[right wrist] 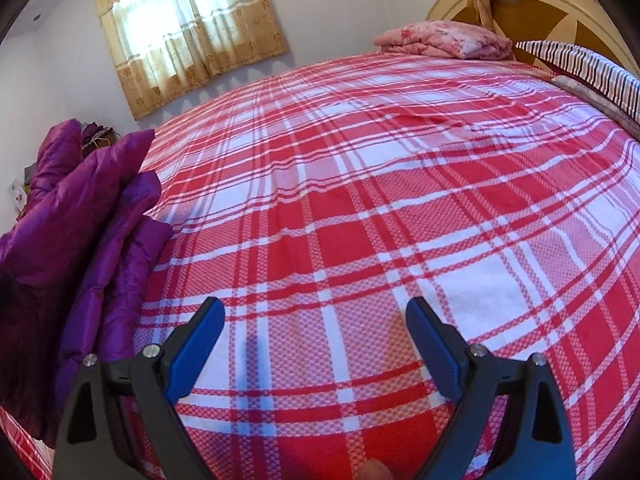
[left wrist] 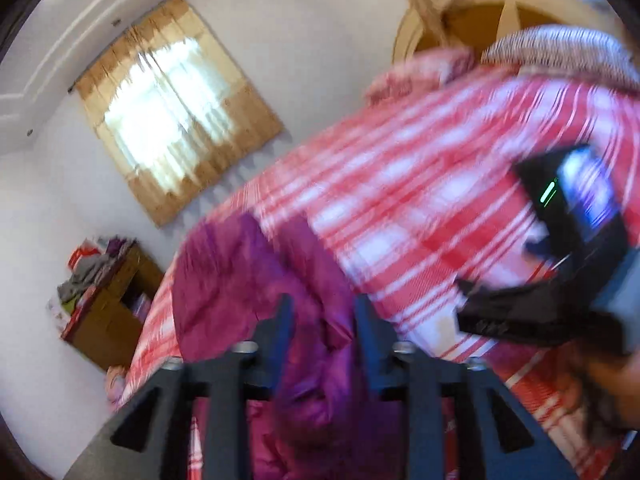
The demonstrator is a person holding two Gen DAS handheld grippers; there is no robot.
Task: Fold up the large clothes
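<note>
A purple puffer jacket (left wrist: 256,280) lies bunched on the red and white plaid bed sheet (left wrist: 400,184). In the blurred left wrist view my left gripper (left wrist: 324,316) hovers just over it, jaws apart, purple fabric showing in the gap but not pinched. The same jacket (right wrist: 80,220) is heaped at the bed's left edge in the right wrist view. My right gripper (right wrist: 312,312) stands open above bare sheet (right wrist: 360,184), its blue pads (right wrist: 192,352) holding nothing. It also shows at the right of the left wrist view as the dark right gripper (left wrist: 464,304).
A folded pink floral blanket (right wrist: 444,38) and a striped pillow (right wrist: 580,68) lie by the headboard (right wrist: 520,4). A curtained window (right wrist: 188,28) is on the far wall. A wooden cabinet (left wrist: 104,312) piled with clutter stands beside the bed.
</note>
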